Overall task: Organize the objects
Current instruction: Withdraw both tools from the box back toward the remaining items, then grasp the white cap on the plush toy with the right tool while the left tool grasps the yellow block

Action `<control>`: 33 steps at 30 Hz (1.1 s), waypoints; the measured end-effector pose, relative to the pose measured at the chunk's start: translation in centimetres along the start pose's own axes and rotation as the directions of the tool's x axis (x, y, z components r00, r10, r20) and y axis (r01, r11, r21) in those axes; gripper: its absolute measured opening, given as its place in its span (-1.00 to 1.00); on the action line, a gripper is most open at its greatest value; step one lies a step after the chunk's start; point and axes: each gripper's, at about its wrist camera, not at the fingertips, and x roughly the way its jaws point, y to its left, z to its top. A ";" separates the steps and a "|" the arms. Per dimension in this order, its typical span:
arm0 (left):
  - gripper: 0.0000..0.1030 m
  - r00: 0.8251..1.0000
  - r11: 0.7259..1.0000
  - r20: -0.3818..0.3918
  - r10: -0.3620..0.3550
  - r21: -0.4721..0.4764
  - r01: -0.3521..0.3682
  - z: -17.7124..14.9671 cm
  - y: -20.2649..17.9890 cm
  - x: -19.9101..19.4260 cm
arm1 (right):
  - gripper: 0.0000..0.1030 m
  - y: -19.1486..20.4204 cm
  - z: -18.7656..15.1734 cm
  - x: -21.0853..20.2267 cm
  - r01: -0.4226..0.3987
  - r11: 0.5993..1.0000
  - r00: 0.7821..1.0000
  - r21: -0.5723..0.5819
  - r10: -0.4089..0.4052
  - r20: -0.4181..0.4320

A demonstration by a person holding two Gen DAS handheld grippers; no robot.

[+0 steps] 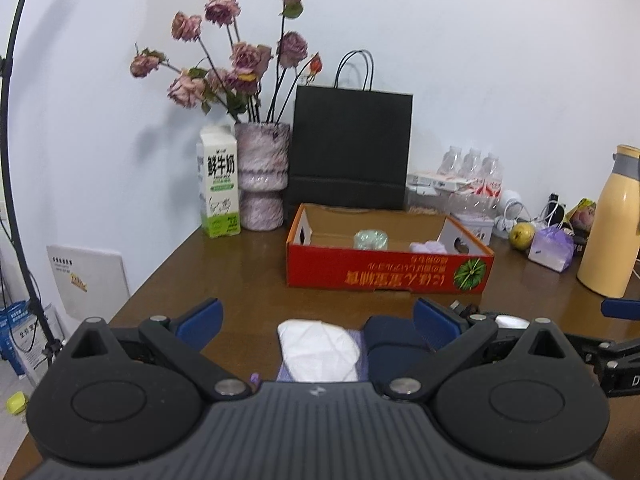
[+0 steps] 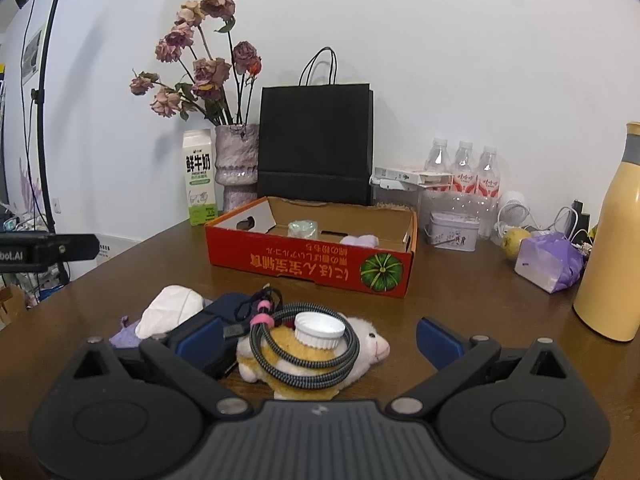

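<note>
A red cardboard box point(image 1: 384, 274) point(image 2: 308, 266) sits mid-table, holding a clear tape roll point(image 1: 371, 239) point(image 2: 303, 229) and a lilac soft item point(image 2: 360, 240). In the left wrist view my left gripper point(image 1: 318, 322) is open around a white tissue pack point(image 1: 318, 346) beside a dark blue pouch point(image 1: 390, 346). In the right wrist view my right gripper point(image 2: 320, 338) is open around a plush toy point(image 2: 320, 356) that carries a coiled braided cable point(image 2: 304, 360) and a white bottle cap point(image 2: 319, 330). The tissue pack point(image 2: 170, 316) lies to its left.
At the back stand a milk carton point(image 1: 219, 184), a vase of dried roses point(image 1: 262, 176), a black paper bag point(image 1: 352, 144) and water bottles point(image 2: 464, 172). On the right are a yellow flask point(image 2: 612, 248), a purple bag point(image 2: 548, 262), a pear point(image 2: 514, 240) and a small tin point(image 2: 454, 230).
</note>
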 end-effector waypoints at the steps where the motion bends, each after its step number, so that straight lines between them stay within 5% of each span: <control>1: 1.00 1.000 1.000 -0.008 0.002 -0.002 -0.002 -0.2 0.2 0.1 | 1.00 0.1 -0.1 0.1 -0.003 1.000 1.000 0.000 0.003 -0.004; 11: 1.00 0.998 1.000 -0.058 0.013 -0.011 -0.013 -1.1 1.3 1.8 | 0.96 0.2 -0.4 2.3 -0.011 1.000 1.000 0.016 0.011 -0.029; 18: 1.00 0.996 1.000 -0.084 0.013 -0.016 -0.014 -1.4 1.5 3.1 | 0.32 -0.6 0.0 5.6 -0.047 0.998 0.997 0.039 0.049 -0.066; 21: 1.00 0.995 1.000 -0.094 0.016 -0.018 -0.018 -1.5 1.7 3.6 | 0.21 -0.6 0.2 7.0 -0.052 0.997 0.995 0.048 0.056 -0.082; 24: 1.00 0.994 1.000 -0.104 0.023 -0.019 -0.025 -1.6 1.9 3.9 | -0.21 -0.8 0.1 7.9 -0.061 0.995 0.995 0.079 0.067 -0.079; 33: 1.00 0.990 0.999 -0.140 0.036 -0.011 -0.038 -1.8 2.1 5.0 | -0.24 -0.7 -0.7 7.1 -0.047 0.997 0.999 0.063 0.047 0.003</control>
